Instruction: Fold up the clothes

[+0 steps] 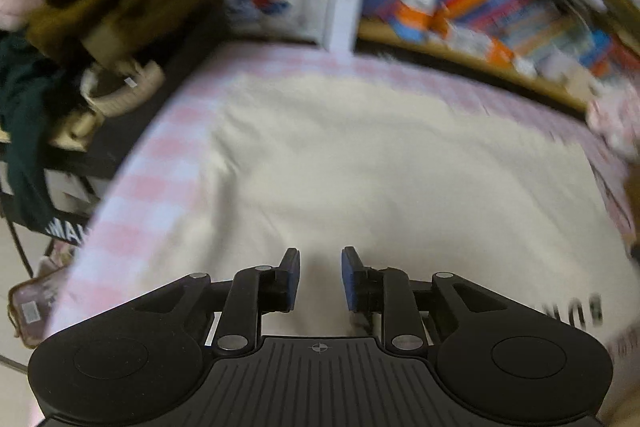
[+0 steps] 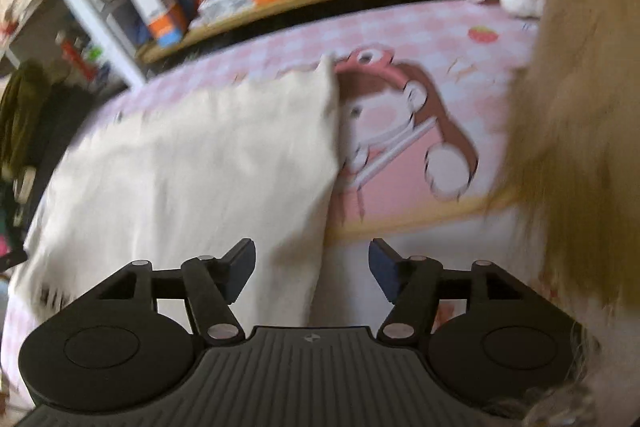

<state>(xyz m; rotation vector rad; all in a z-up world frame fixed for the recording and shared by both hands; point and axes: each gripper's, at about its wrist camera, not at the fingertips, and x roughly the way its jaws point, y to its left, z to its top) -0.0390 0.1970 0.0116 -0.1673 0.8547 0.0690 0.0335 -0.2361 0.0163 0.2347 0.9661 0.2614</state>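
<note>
Left wrist: 1 cream garment (image 1: pixel 380 155), 2 empty tools

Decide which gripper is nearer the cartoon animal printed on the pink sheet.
Right. The right gripper hovers at the cream garment's edge, just below the cartoon animal; the left gripper is over the garment's middle.

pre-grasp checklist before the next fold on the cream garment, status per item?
1. Left gripper open, nothing held: ok.
2. Right gripper open, nothing held: ok.
3. Cream garment spread flat on the pink checked bed cover: ok.
4. Garment's right edge between the right gripper's fingers: ok.
5. Left gripper over an edge: not ok, it is over mid-cloth.
6. Height above cloth: cannot tell, blurred.
</note>
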